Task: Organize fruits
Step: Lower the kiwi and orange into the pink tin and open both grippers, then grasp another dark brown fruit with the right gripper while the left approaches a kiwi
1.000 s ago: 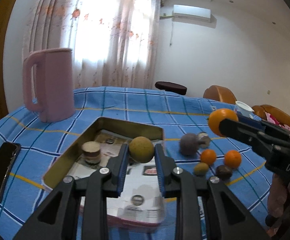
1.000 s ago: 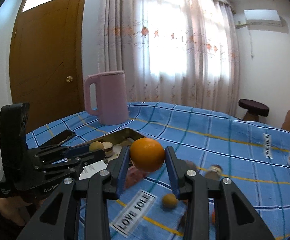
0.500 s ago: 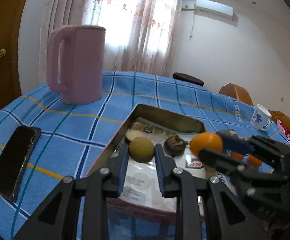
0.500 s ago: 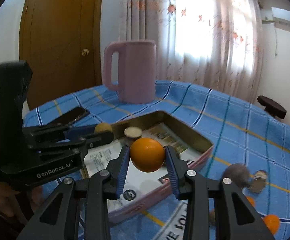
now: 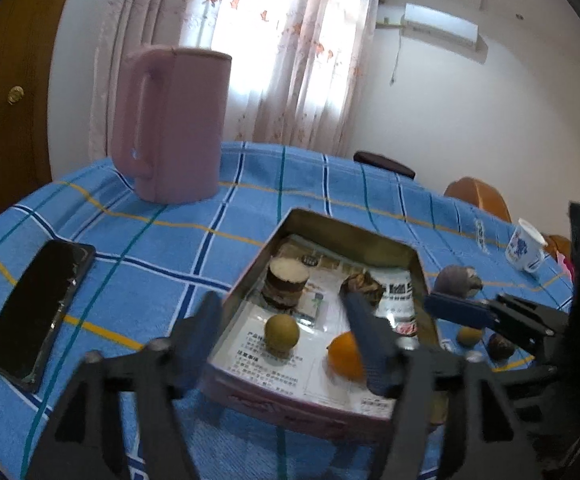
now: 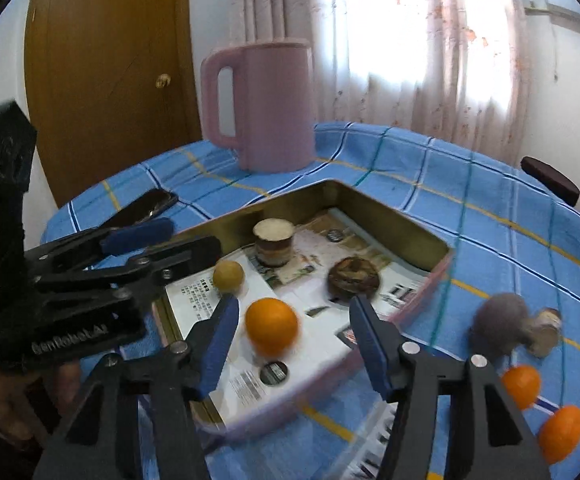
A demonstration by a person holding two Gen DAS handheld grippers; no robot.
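Observation:
An open metal tin lies on the blue checked cloth. In it are a yellow-green round fruit, an orange, a dark brown fruit and a brown cylinder. My left gripper hangs over the tin's near-left part, its jaws opening, the yellow-green fruit loose between them. My right gripper is also opening; the blurred orange sits between its fingers, touching neither pad.
A pink jug stands behind the tin, and a black phone lies to its left. Right of the tin lie a purple-grey fruit and two small oranges. A paper cup stands far right.
Both grippers came over the tin with their fruit and have now spread their fingers. The yellow-green fruit and the orange are released into the tin.

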